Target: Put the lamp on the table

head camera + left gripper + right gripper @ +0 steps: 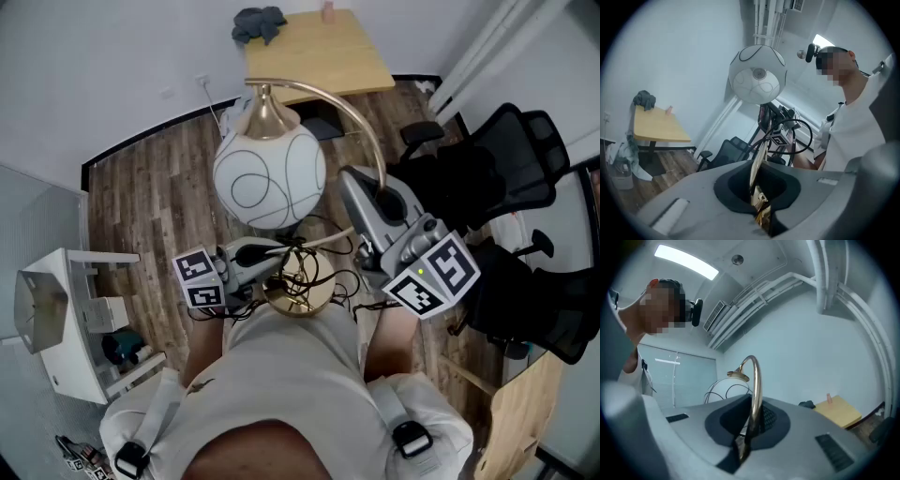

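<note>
At my far left a white shelf unit (67,314) stands on the wooden floor (155,187). Next comes my left gripper (269,279), low and close to my body. It is closed nearly all the way on the thin edge of the round brass base (302,292) of the lamp (270,178), and in the left gripper view the brass rim sits pinched between the pads. A black cord (323,261) loops loosely around the base. Above it hangs the white globe shade (272,173), marked with thin black lines and topped by a brass cap. From that cap the curved brass neck (361,122) arcs over to the right and comes down into my right gripper (364,187). That one is closed fully on the tube, and the right gripper view shows the neck rising straight out from between the pads. The whole lamp is held up in the air between the two grippers, over the floor and tilted. It is well apart from the wooden worktop (323,52), which stands by the far wall with a dark cloth (260,23) lying at its left corner. At my right a black office chair (511,155) stands just beyond the right gripper.
</note>
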### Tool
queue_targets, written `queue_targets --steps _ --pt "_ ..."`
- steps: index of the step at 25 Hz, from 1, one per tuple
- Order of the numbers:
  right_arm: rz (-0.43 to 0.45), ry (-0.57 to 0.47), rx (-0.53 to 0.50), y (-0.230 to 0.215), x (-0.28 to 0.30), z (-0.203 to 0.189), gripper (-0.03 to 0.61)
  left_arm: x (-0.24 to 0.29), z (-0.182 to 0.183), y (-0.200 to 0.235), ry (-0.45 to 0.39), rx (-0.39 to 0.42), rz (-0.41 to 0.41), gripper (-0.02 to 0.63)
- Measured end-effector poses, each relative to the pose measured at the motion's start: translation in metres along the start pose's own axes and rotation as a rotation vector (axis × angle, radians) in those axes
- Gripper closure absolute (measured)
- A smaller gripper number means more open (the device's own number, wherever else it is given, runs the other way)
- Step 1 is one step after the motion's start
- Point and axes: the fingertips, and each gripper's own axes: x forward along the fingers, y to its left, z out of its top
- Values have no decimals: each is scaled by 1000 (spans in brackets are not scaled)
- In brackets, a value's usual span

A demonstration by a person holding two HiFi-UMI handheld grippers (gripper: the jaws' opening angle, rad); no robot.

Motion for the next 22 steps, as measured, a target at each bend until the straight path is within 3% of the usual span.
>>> queue_targets --steps 22 --pt "49 -5 9 -66 -12 14 577 63 12 28 -10 24 55 600"
